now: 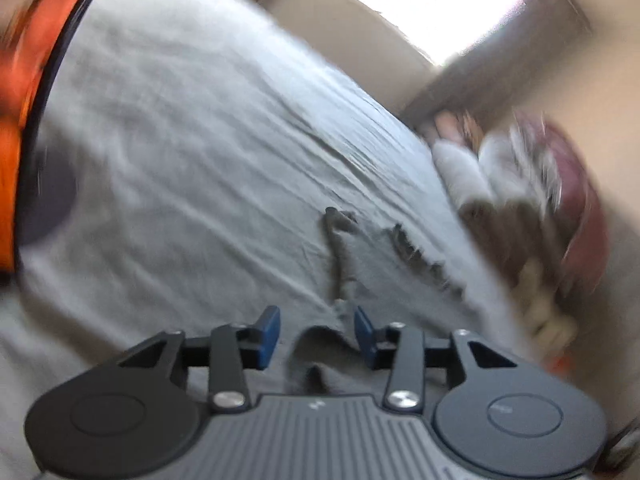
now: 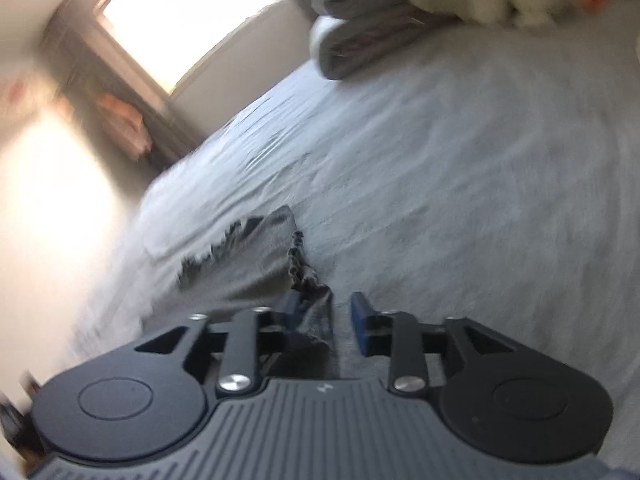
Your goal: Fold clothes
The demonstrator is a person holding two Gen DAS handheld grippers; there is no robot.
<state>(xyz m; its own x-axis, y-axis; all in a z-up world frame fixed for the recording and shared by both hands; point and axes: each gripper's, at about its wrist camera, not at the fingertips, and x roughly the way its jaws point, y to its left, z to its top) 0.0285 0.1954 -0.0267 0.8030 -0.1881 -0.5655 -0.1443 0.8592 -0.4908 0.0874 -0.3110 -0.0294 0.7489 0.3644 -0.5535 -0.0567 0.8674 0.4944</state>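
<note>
A grey-brown garment (image 1: 340, 264) lies crumpled on the pale grey bed sheet (image 1: 180, 140). In the left wrist view part of it bunches up between the blue fingers of my left gripper (image 1: 317, 330), whose jaws stand wide apart over the cloth. In the right wrist view the same garment (image 2: 248, 268) spreads to the left, with a twisted edge running down into my right gripper (image 2: 326, 314). That gripper is open too, and the cloth rests against its left finger (image 2: 294, 308). Both views are blurred by motion.
A heap of other clothes (image 1: 500, 184) sits at the bed's right side and shows again as a clothes pile (image 2: 380, 8) at the top of the right wrist view. An orange object (image 1: 12, 120) lines the left rim. A bright window (image 2: 192, 16) lies beyond the bed.
</note>
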